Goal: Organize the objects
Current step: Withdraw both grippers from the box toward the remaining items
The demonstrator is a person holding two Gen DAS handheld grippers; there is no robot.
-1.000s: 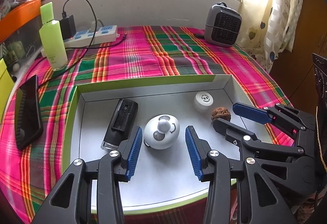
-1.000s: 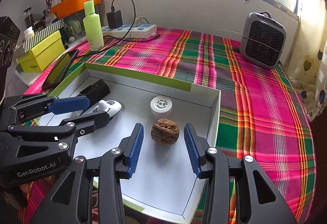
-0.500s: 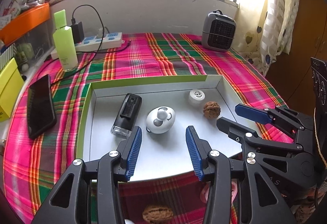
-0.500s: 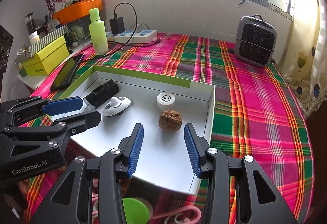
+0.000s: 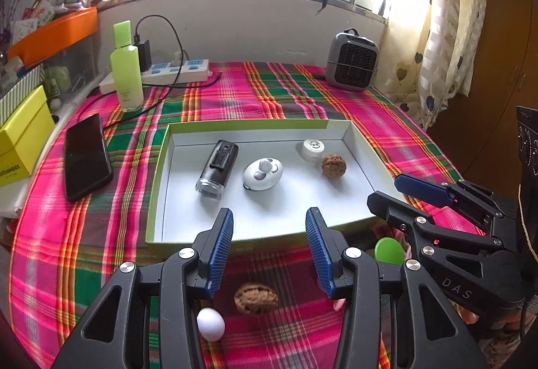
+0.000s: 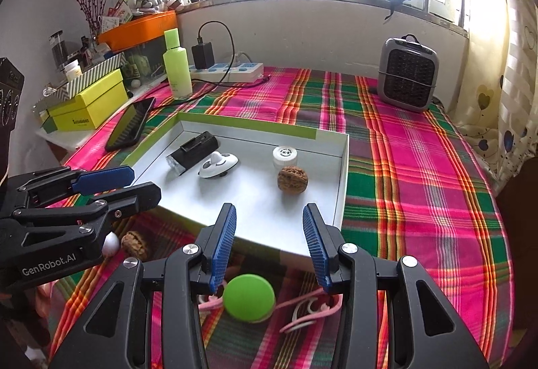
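The left tool (image 5: 269, 254) stood wide and empty, the loose walnut (image 5: 256, 298) lying directly below its gap, long axis running left-right; the right tool (image 6: 269, 244), also wide, hung over the green disc (image 6: 248, 297).

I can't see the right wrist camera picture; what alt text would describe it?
An open gripper with blue-padded jaws hangs over a green disc on a plaid tablecloth. Just beyond, a shallow white tray holds a walnut, a white cap, a white gadget and a black device.
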